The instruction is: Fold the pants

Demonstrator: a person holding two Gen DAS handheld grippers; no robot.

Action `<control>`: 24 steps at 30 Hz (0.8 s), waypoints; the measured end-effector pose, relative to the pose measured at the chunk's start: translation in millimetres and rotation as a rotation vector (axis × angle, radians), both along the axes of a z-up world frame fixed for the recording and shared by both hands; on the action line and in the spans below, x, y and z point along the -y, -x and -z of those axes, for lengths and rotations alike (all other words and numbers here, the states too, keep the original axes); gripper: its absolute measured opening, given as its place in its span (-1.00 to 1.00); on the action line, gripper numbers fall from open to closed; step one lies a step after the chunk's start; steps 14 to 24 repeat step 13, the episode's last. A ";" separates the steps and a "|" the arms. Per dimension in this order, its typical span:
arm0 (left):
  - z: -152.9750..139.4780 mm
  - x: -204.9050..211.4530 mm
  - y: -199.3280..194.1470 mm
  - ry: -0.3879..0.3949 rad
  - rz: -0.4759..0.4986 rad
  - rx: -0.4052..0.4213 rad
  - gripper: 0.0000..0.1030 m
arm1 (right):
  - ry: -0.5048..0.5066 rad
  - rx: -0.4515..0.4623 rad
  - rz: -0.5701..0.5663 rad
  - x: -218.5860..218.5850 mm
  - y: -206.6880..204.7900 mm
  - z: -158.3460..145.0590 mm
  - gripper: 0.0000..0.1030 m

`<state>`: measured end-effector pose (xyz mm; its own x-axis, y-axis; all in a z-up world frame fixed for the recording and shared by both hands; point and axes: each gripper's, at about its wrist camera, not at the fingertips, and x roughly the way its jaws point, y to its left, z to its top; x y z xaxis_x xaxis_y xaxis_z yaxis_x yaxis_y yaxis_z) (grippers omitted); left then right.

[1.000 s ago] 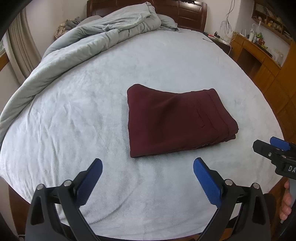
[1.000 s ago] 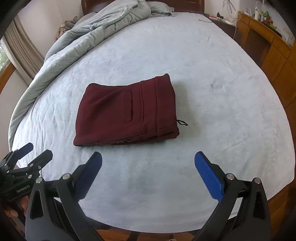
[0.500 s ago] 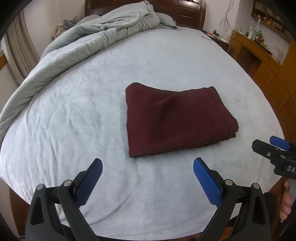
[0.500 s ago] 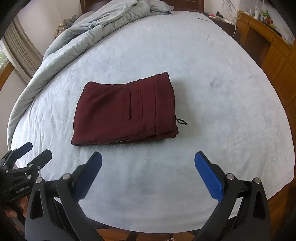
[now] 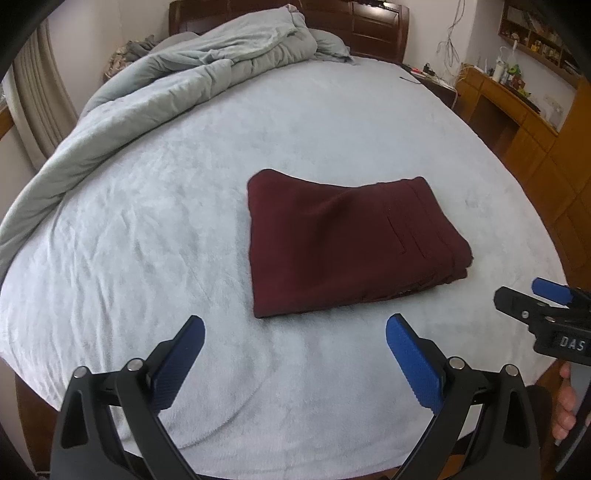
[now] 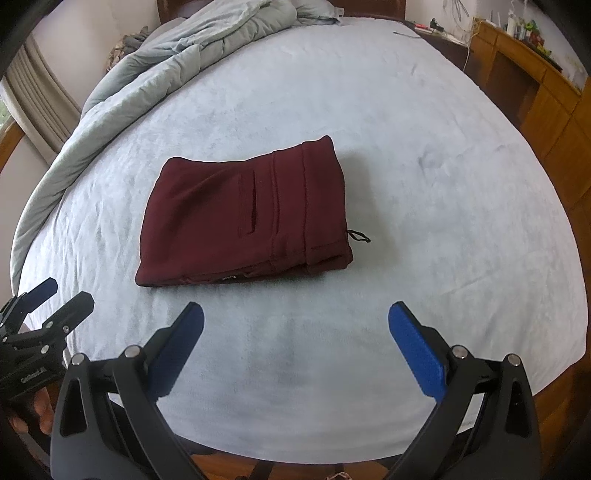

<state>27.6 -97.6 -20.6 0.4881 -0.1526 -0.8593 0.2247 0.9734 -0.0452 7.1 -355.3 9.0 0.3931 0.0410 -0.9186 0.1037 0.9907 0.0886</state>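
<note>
The dark red pants (image 5: 347, 243) lie folded into a compact rectangle on the pale blue bed cover (image 5: 147, 229). They also show in the right wrist view (image 6: 247, 218), waistband and black drawstring to the right. My left gripper (image 5: 295, 332) is open and empty, held back over the near edge of the bed, short of the pants. My right gripper (image 6: 295, 317) is open and empty too, also short of the pants. Each gripper shows in the other's view: the right one (image 5: 535, 295) at the far right, the left one (image 6: 51, 295) at the far left.
A rumpled grey duvet (image 5: 177, 81) is heaped along the left and far side of the bed by the wooden headboard (image 5: 369, 26). Wooden cabinets and a cluttered desk (image 5: 517, 107) stand to the right. A curtain (image 5: 40, 110) hangs at the left.
Both grippers stay open near the bed's front edge. The views shift only slightly; the pants sit a little higher in both frames. The pants have not moved on the bed.
</note>
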 end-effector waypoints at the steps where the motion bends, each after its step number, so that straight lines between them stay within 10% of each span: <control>1: -0.4 -1.7 -2.1 0.002 -0.001 -0.004 0.92 | 0.000 0.000 0.000 -0.2 0.0 0.0 0.94; 24: -1.3 -7.5 -6.1 -0.007 -0.005 -0.013 0.92 | -0.017 -0.002 0.017 2.8 0.7 1.2 0.94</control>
